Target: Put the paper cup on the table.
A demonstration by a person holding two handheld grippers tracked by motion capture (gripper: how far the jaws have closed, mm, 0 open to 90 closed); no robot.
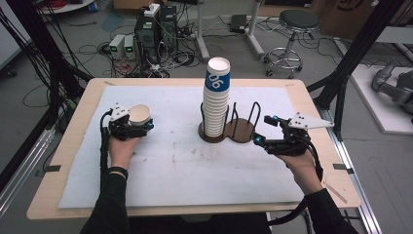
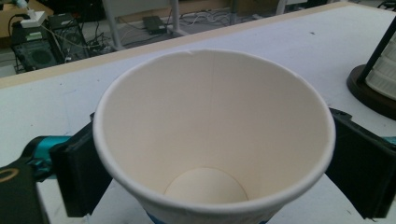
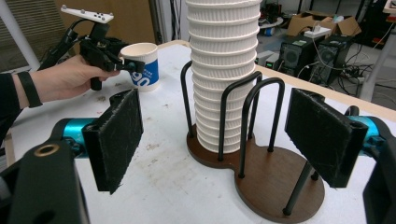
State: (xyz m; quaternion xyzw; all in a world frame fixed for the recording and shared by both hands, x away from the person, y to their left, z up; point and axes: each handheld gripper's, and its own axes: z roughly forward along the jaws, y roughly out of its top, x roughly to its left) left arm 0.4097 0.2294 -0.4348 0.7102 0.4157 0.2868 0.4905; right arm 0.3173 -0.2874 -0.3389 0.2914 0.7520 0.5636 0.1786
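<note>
White inside, blue-banded outside, the paper cup is sitting clamped upright in your left gripper. Your right gripper is hovering with jaws spread wide.

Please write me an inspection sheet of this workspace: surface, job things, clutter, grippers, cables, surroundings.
Surface: white mat on wooden table, faint stains.
Job's things: cup stack in one bay of two-bay holder; other bay empty; single paper cup.
Clutter: nothing seen.
Grippers: left hand-held gripper shut on single paper cup; right hand-held gripper open, facing holder.
Cables: one trails from each gripper.
Surroundings: computers, floor wiring, stool.
</note>
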